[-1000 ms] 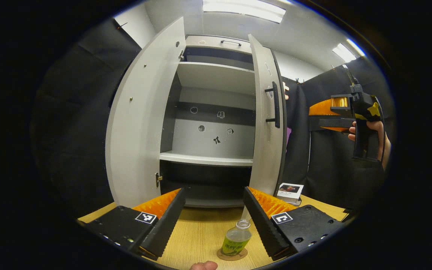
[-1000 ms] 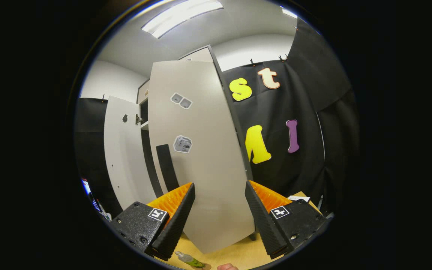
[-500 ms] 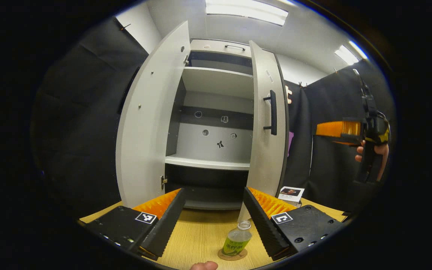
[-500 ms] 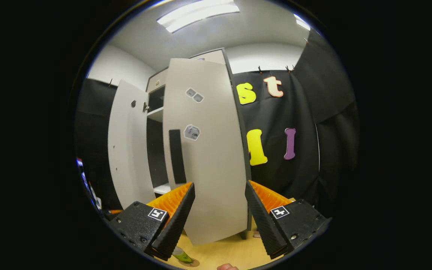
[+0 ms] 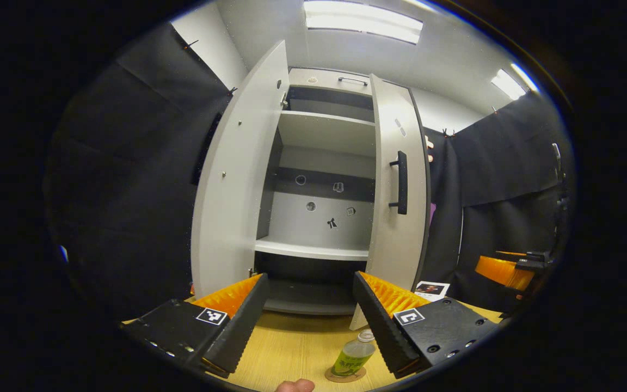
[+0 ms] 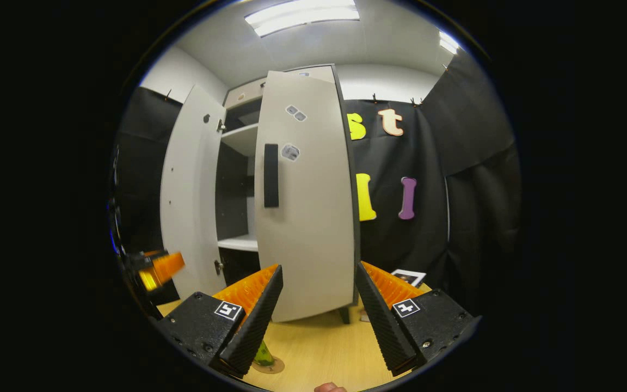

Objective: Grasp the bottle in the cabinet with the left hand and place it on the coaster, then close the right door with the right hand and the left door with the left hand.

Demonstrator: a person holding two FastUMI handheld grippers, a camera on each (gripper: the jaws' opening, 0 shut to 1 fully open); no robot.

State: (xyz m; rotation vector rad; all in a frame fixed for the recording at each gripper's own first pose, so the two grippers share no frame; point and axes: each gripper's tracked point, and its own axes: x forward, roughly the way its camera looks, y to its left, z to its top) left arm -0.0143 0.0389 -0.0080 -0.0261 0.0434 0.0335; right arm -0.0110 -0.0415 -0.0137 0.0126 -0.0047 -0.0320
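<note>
The bottle (image 5: 352, 356) stands on its coaster (image 5: 345, 374) at the desk's (image 5: 292, 348) near edge, so the placing looks done. Both grippers, left (image 5: 309, 316) and right (image 6: 318, 310), are released and empty. The right door (image 6: 308, 207) hangs partly open and, I'd judge, needs a push shut.
</note>
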